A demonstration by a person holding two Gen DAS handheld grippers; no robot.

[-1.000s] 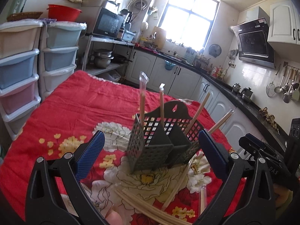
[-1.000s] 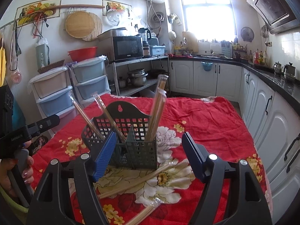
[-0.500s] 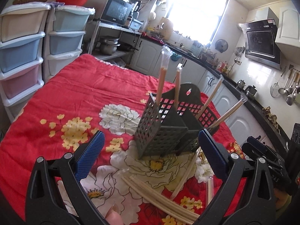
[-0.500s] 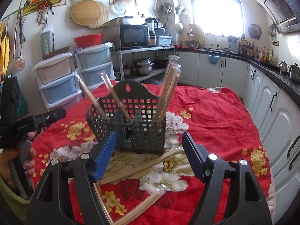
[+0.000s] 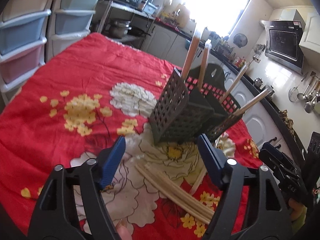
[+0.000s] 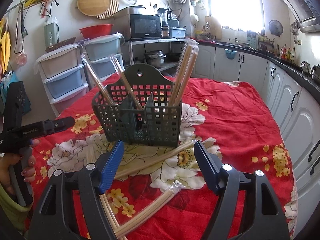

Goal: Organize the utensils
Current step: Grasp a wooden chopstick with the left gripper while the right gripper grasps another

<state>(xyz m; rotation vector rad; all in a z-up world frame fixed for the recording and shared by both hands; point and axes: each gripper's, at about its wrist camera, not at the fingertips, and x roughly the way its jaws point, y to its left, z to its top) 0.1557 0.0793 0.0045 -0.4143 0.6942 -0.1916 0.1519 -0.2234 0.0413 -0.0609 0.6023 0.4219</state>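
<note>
A dark green lattice utensil basket stands on the red flowered cloth, with several wrapped chopstick packs leaning in its compartments. More wrapped chopsticks lie loose on the cloth in front of it. My left gripper hovers over a loose bundle; its jaws are closing, with nothing pressed between the blue pads. Above another loose pack, my right gripper stands open and holds nothing. In the right wrist view the left gripper shows at the left in a person's hand.
The table is draped in a red flowered cloth. Plastic drawer towers stand behind it at the left, white cabinets and a dark counter run along the right. A microwave sits on a shelf.
Both grippers have sunk toward the cloth and the loose chopsticks. The left gripper's blue pads stand closer together than before. The basket has not moved.
</note>
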